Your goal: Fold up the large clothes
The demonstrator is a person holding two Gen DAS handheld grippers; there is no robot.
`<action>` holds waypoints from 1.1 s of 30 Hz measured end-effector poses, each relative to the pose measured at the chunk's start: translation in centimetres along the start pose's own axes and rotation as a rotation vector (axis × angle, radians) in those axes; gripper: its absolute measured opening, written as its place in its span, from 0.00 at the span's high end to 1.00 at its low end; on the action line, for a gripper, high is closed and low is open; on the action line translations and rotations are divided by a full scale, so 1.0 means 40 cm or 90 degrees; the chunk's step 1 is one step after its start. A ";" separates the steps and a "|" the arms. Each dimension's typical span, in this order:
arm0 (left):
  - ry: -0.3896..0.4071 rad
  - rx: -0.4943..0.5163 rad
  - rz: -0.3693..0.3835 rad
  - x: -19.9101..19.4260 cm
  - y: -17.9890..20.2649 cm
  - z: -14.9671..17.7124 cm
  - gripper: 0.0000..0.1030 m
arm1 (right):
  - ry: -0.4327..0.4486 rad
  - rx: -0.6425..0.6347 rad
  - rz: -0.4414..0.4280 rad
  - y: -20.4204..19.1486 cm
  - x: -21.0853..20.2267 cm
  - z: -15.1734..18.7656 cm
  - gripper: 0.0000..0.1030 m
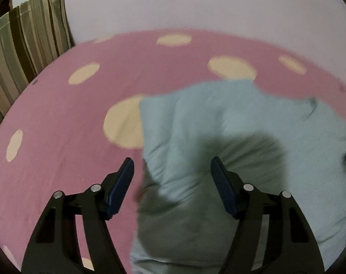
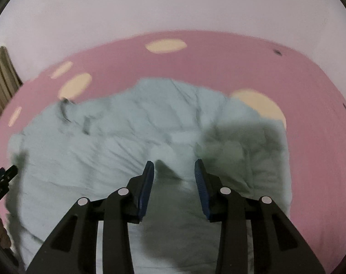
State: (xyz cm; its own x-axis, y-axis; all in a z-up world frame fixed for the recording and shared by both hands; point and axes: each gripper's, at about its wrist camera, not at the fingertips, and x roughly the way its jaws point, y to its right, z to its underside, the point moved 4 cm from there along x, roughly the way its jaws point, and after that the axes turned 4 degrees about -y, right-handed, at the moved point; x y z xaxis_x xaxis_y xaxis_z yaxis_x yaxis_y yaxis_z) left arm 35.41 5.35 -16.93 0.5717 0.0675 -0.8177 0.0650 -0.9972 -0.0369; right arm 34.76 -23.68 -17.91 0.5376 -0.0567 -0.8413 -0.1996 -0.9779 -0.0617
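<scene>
Garment (image 2: 127, 141) crumpled, long axis unclear | bedsheet (image 2: 287, 73) beneath

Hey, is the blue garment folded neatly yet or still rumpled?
Still rumpled: the garment lies bunched and creased on the pink sheet, with no neat folded edges. Both grippers are open, holding nothing.

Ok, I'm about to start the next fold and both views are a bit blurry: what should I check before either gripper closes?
1. Left gripper open: ok.
2. Right gripper open: ok.
3. Light blue garment lying flat: not ok, it is wrinkled and bunched.
4. Cloth between the right fingers: cannot tell; a raised ridge sits there, contact unclear.
5. Garment's left edge between the left fingers: ok, apparently.
6. Garment fully on the pink spotted bedsheet: cannot tell; its near end runs out of view.
</scene>
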 end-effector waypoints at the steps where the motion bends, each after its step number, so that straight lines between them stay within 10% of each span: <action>1: 0.012 -0.002 0.018 -0.012 0.019 -0.011 0.33 | 0.005 -0.005 -0.016 -0.024 -0.005 -0.008 0.63; 10: -0.054 0.097 0.006 0.100 0.163 0.003 0.31 | -0.061 -0.040 -0.036 -0.124 0.136 0.002 0.63; 17: 0.005 0.057 0.065 -0.027 0.132 0.023 0.32 | -0.001 -0.046 -0.061 -0.127 -0.019 0.050 0.61; 29: -0.039 0.090 0.069 -0.018 0.144 0.082 0.32 | -0.025 -0.039 -0.050 -0.117 -0.036 0.128 0.56; 33: 0.013 0.086 0.068 -0.138 0.054 0.146 0.24 | 0.007 -0.016 -0.066 -0.033 -0.147 0.186 0.38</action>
State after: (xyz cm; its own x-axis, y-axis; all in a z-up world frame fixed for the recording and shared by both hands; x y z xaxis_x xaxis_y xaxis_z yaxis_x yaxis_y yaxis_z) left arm 27.63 2.64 -15.85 0.5867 -0.0395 -0.8089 -0.1066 -0.9939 -0.0287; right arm 25.77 -20.57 -16.89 0.5636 0.0433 -0.8249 -0.1216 -0.9834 -0.1347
